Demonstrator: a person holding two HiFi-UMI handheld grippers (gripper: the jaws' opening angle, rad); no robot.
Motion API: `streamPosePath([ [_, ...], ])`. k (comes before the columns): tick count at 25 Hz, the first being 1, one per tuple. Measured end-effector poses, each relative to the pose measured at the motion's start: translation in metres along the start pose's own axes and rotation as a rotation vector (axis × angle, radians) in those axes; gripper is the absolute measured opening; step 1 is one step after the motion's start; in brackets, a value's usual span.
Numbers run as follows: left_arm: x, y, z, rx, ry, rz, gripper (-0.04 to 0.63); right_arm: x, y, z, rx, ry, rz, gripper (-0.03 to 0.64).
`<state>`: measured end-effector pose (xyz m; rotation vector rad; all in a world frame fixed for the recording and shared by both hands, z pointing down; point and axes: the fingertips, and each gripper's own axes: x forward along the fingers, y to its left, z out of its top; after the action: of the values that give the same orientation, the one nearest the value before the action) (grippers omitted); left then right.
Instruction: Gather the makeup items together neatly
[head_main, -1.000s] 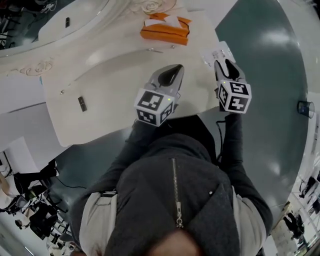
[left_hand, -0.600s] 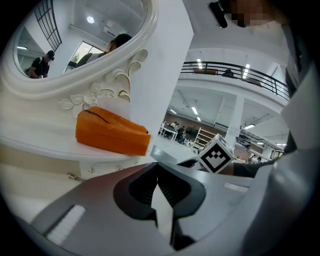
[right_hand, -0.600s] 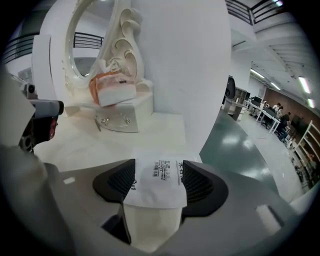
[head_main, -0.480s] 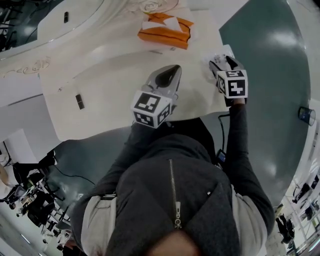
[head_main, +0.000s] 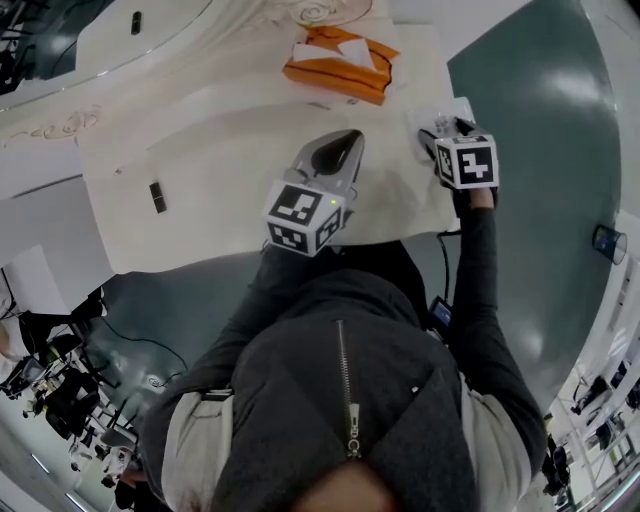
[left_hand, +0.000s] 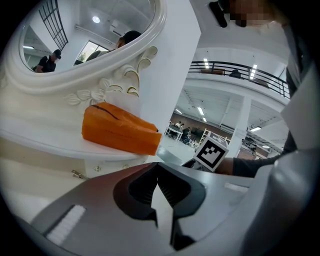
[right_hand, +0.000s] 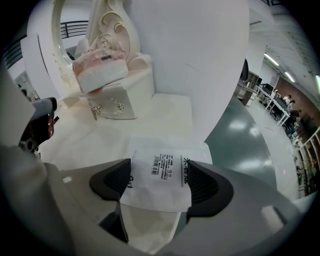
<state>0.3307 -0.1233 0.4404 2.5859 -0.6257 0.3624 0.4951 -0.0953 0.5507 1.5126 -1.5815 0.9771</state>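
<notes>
The right gripper (head_main: 441, 132) points steeply down at the right-hand edge of the cream counter (head_main: 220, 170). Its jaws have just been opening and now stand wide apart. A flat white packet (right_hand: 162, 165) with a barcode and printed text lies on the counter between them, its side edges just at the pads, which do not press on it. From the head view the packet (head_main: 450, 108) shows only partly, beyond the marker cube.

The left gripper (head_main: 345, 140) hovers over the middle of the counter, well apart from the packet. Its jaws are closed tip to tip with nothing in them.

An orange tissue holder (head_main: 340, 62) sits on the raised ledge at the back, below an ornate white mirror (left_hand: 90, 35). A small dark item (head_main: 157, 197) lies alone near the counter's left end.
</notes>
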Motion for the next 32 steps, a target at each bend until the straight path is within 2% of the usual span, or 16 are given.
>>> streamPosePath([
  [6,0.001,0.004,0.000,-0.004,-0.004,0.011,0.009,-0.001,0.000,0.000,0.007,-0.014,-0.015,0.354],
  [10,0.001,0.003,0.001,-0.004,-0.009,0.008,0.009,0.000,0.004,0.001,-0.002,-0.005,-0.001,0.318],
  [11,0.001,0.002,0.000,-0.002,-0.010,0.008,0.009,0.000,0.007,0.001,-0.001,-0.005,0.008,0.281],
  [13,-0.001,0.001,0.000,0.001,-0.010,0.011,0.009,-0.001,0.011,0.001,-0.001,-0.012,0.016,0.256],
  [14,-0.002,0.001,0.000,0.000,-0.011,0.014,0.009,-0.002,0.014,0.001,-0.001,-0.019,0.017,0.221],
  [15,-0.004,0.002,0.000,-0.001,-0.012,0.016,0.009,-0.001,0.017,0.002,-0.001,-0.028,0.013,0.140],
  [16,-0.005,0.002,0.000,-0.002,-0.014,0.019,0.009,-0.001,0.020,0.003,-0.005,-0.036,0.004,0.091],
  [18,-0.008,0.003,0.000,-0.002,-0.018,0.024,0.009,0.000,0.023,0.004,-0.026,-0.040,-0.022,0.047],
  [32,-0.044,0.011,-0.005,-0.026,-0.066,0.090,0.009,-0.022,0.055,0.015,-0.282,-0.085,-0.082,0.038],
])
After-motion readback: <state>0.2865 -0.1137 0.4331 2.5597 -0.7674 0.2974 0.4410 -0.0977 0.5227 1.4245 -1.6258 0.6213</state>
